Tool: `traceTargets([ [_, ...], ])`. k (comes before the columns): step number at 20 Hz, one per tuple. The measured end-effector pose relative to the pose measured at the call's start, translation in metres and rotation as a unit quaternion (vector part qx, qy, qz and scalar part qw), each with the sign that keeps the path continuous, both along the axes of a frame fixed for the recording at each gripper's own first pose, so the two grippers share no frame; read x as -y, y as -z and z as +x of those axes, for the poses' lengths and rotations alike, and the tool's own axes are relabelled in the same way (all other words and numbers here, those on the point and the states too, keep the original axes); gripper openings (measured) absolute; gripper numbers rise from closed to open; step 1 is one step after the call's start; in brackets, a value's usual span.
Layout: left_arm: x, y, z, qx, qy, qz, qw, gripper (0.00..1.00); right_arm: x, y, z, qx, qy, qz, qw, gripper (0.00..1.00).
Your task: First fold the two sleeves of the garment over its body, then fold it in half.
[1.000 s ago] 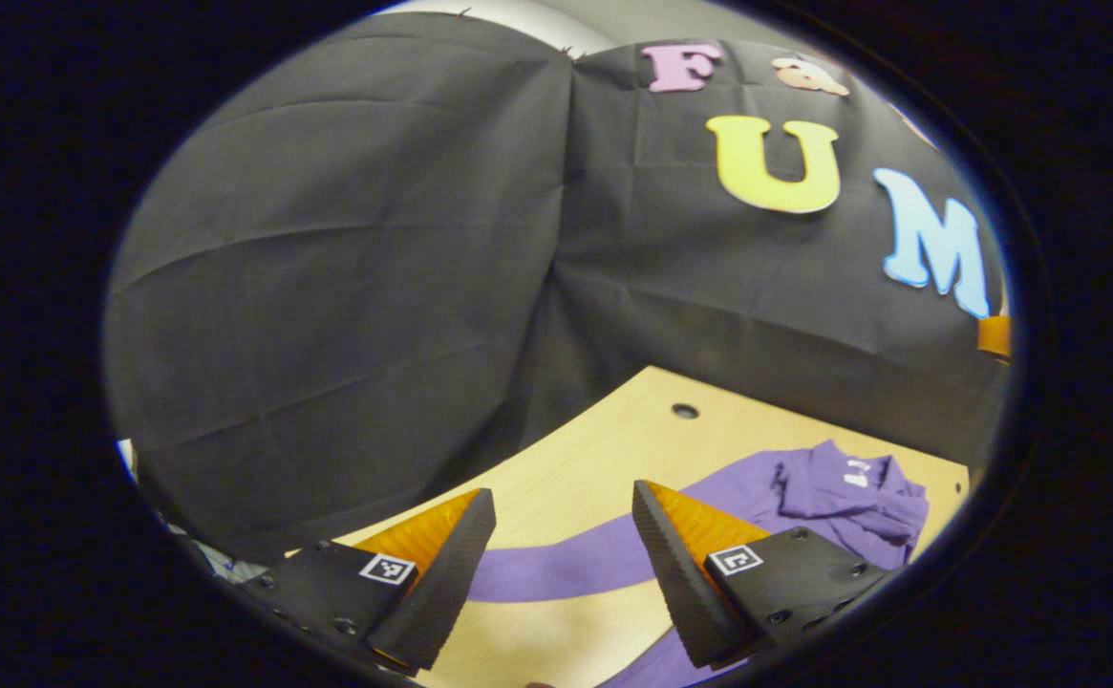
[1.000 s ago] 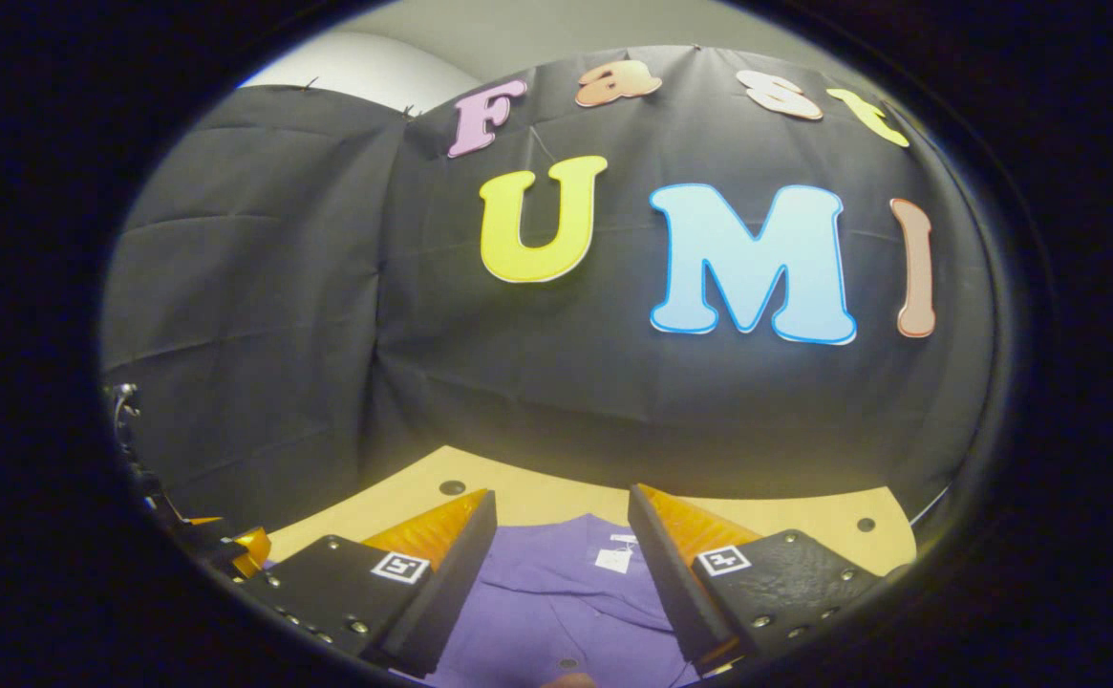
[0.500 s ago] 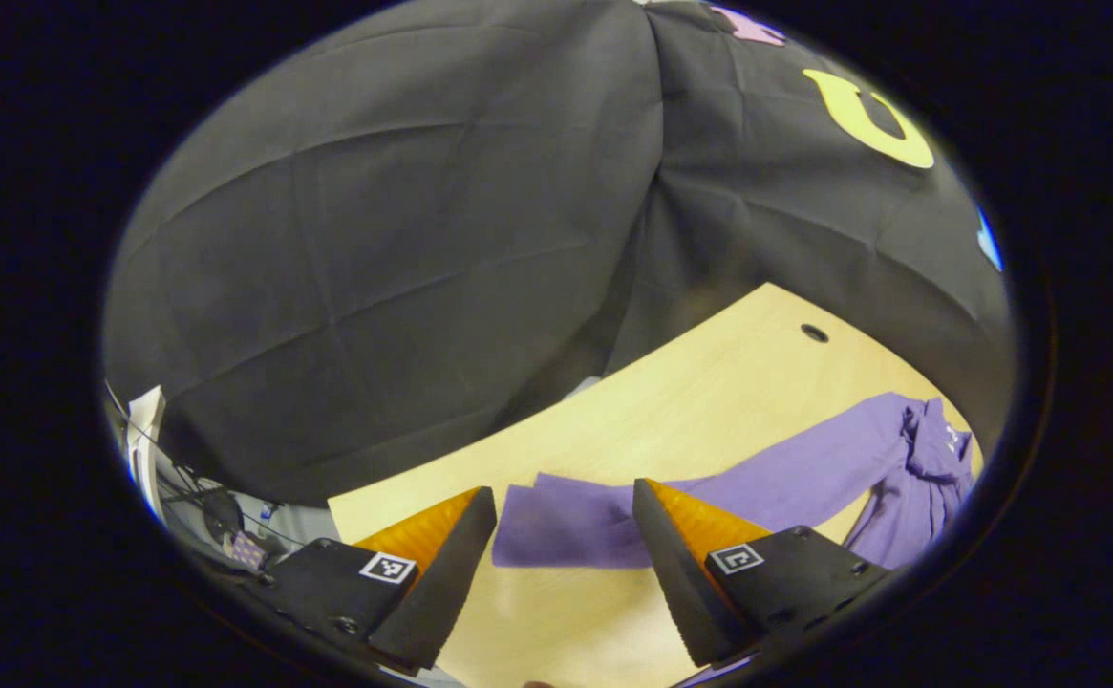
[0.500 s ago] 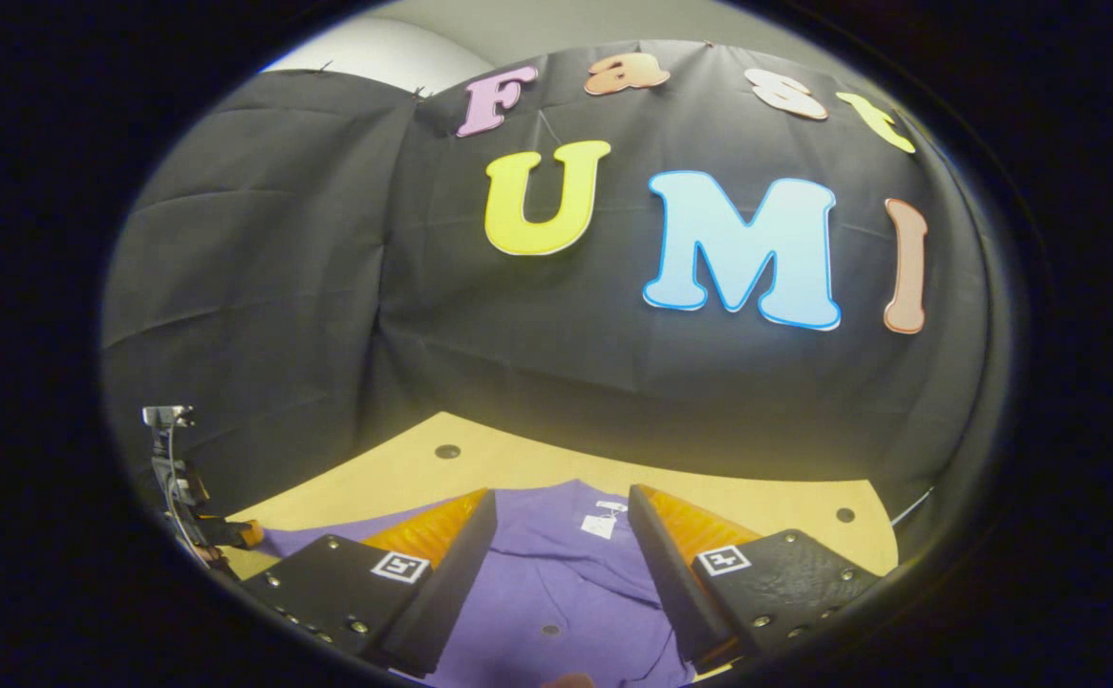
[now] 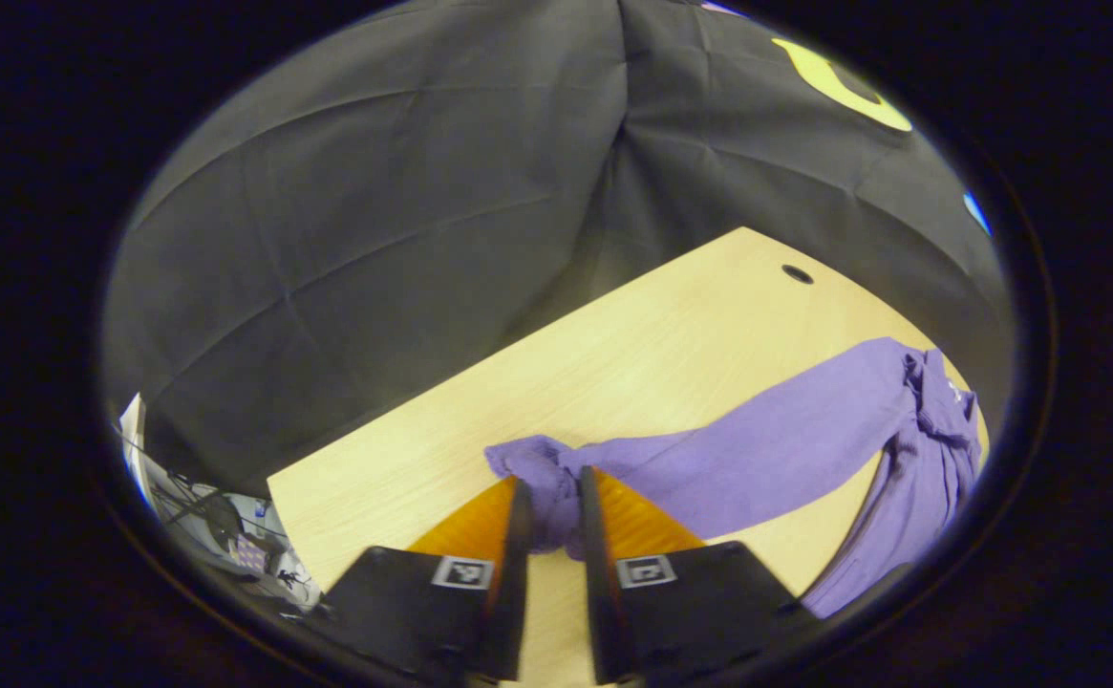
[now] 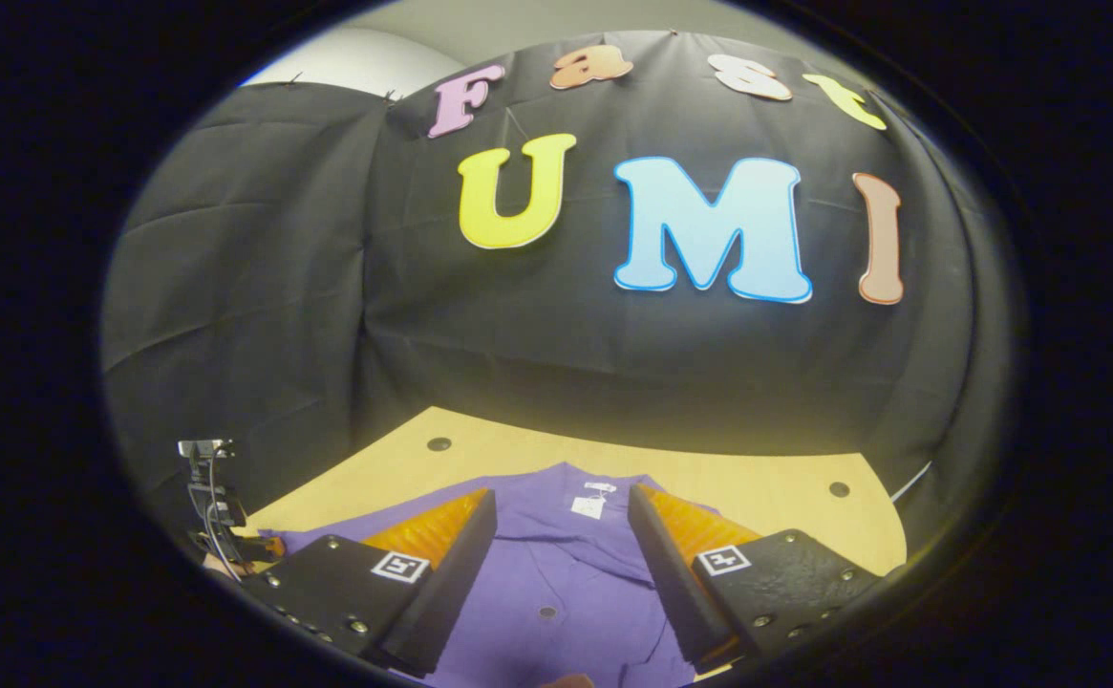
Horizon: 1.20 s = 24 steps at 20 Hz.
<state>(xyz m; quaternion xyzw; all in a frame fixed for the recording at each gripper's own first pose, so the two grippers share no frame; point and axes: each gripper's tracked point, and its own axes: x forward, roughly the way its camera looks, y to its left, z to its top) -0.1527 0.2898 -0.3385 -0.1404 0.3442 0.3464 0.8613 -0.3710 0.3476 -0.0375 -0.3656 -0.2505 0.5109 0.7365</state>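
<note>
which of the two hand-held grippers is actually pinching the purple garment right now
The left hand-held gripper: its fingers are closed on the bunched cuff of the sleeve. The right hand-held gripper is open above the garment's body, holding nothing.

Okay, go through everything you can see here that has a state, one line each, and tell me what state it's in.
left gripper: shut on the sleeve's cuff end.
right gripper: open, over the garment's body, gripping nothing.
sleeve: stretched out across the table, not yet folded over the body, cuff bunched between the fingers.
garment: spread on the table, collar toward the booth wall, not folded.
table: bare wood around the garment.
</note>
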Motion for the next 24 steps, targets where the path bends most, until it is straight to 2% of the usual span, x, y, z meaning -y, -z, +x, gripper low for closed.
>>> traceTargets([
  [2,-0.001,-0.002,0.003,0.001,0.007,-0.002,1.0,0.29,0.003,-0.005,0.004,-0.002,0.003,0.006,1.0,0.86],
  [3,-0.001,-0.004,0.004,-0.002,0.008,-0.006,1.0,0.13,0.004,-0.009,0.008,-0.005,0.007,0.012,1.0,0.87],
  [4,-0.002,-0.005,0.008,0.007,0.001,-0.014,1.0,0.13,0.006,-0.012,0.009,-0.008,0.008,0.016,1.0,0.86],
  [5,0.004,-0.01,0.01,0.014,-0.004,-0.038,0.999,0.07,0.006,-0.014,0.012,-0.011,0.01,0.02,1.0,0.86],
  [6,0.014,-0.017,0.023,0.045,-0.013,-0.087,0.995,0.07,0.009,-0.02,0.014,-0.013,0.013,0.026,0.999,0.87],
  [7,0.02,-0.023,0.033,0.061,-0.017,-0.109,0.992,0.07,0.011,-0.023,0.017,-0.013,0.015,0.031,0.999,0.87],
  [9,0.027,-0.047,0.051,0.092,-0.01,-0.125,0.988,0.07,0.016,-0.031,0.024,-0.013,0.021,0.04,0.999,0.87],
  [12,0.062,-0.102,0.086,0.151,0.026,-0.151,0.977,0.07,0.025,-0.041,0.035,-0.019,0.033,0.054,0.998,0.87],
  [14,0.088,-0.135,0.112,0.172,0.069,-0.133,0.973,0.07,0.032,-0.049,0.044,-0.023,0.042,0.063,0.997,0.87],
  [17,0.122,-0.177,0.145,0.202,0.112,-0.114,0.966,0.07,0.043,-0.063,0.052,-0.02,0.053,0.078,0.995,0.87],
  [21,0.189,-0.232,0.209,0.26,0.176,-0.106,0.943,0.07,0.066,-0.092,0.07,-0.012,0.078,0.115,0.99,0.86],
  [22,0.199,-0.239,0.219,0.267,0.184,-0.096,0.941,0.07,0.07,-0.095,0.074,-0.012,0.084,0.121,0.989,0.86],
  [23,0.227,-0.249,0.238,0.28,0.211,-0.083,0.933,0.07,0.081,-0.104,0.082,-0.013,0.095,0.136,0.986,0.86],
  [24,0.252,-0.25,0.246,0.278,0.234,-0.086,0.928,0.06,0.088,-0.11,0.086,-0.013,0.102,0.146,0.984,0.82],
])
